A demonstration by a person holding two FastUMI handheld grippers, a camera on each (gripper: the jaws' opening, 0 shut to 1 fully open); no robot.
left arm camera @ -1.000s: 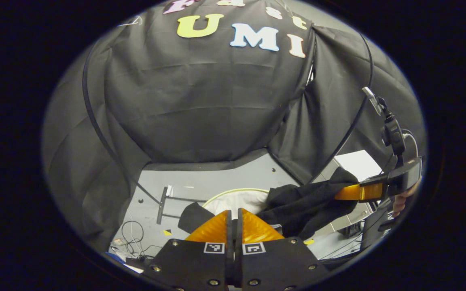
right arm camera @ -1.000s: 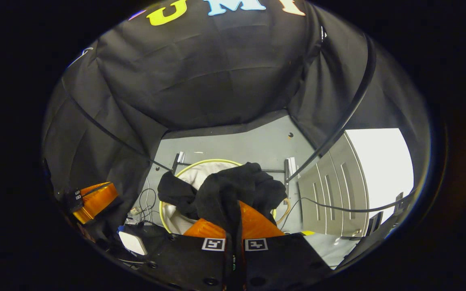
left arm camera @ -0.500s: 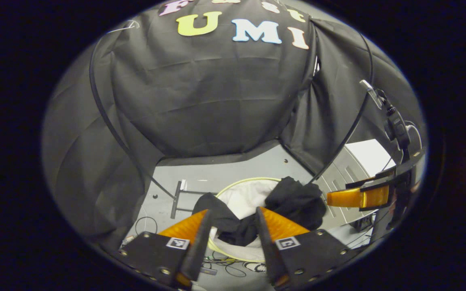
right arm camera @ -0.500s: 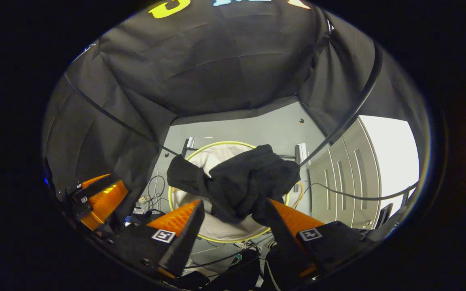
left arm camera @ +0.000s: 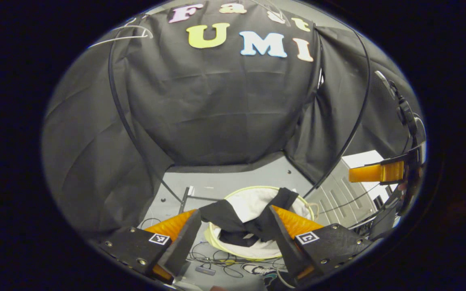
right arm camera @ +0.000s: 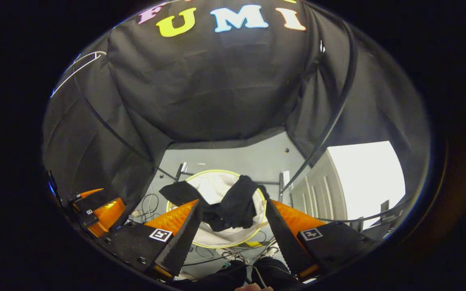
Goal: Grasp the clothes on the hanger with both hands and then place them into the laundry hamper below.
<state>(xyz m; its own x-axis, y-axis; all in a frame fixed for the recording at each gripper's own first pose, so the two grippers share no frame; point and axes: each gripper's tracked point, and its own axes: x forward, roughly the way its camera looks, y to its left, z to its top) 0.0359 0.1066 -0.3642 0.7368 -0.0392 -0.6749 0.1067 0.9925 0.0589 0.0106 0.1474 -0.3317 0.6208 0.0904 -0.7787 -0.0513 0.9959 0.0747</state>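
The black shirt [left arm camera: 241,220] lay floppy in the white laundry hamper [left arm camera: 257,252], with two ends draped over its yellow rim. It looked soft and light, so a bunched fold would be the best place to pinch it. My left gripper [left arm camera: 233,230] and right gripper [right arm camera: 233,224] both hung above, fingers spread wide, holding nothing.

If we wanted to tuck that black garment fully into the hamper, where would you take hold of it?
Grip the black garment at the fold draped over the hamper's rim, probably from above: that part lies raised and exposed, while the rest sags into the hamper's white liner.
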